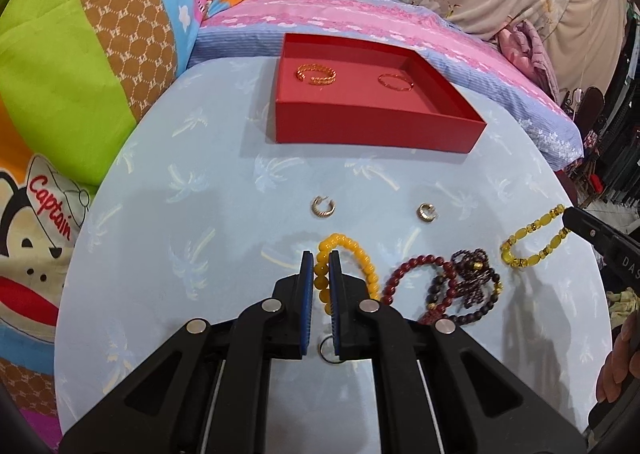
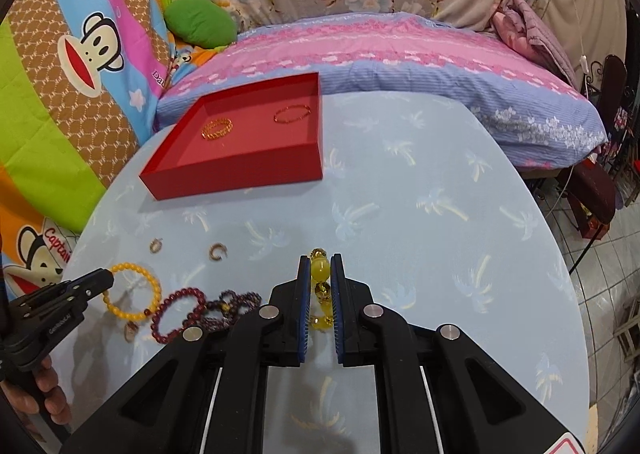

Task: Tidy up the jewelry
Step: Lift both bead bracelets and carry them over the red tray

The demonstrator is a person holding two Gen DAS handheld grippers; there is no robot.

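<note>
- The left gripper is clamped on the orange bead bracelet, its blue pads pinching the near side of the loop while the far side arcs out to the right.
- The right gripper is clamped on the yellow amber bracelet (a round bead sits squeezed between the pads, more beads trailing below).
- Seen from the left wrist, the amber bracelet hangs as an open loop from the right gripper's tip.
- A dark red bead bracelet and a tangled dark garnet strand lie touching each other on the pale blue palm-print tablecloth.
- Two small hoop earrings lie apart, between the beads and the red tray.
- The tray holds a gold bangle and a thin red-gold bangle, well apart.
</note>
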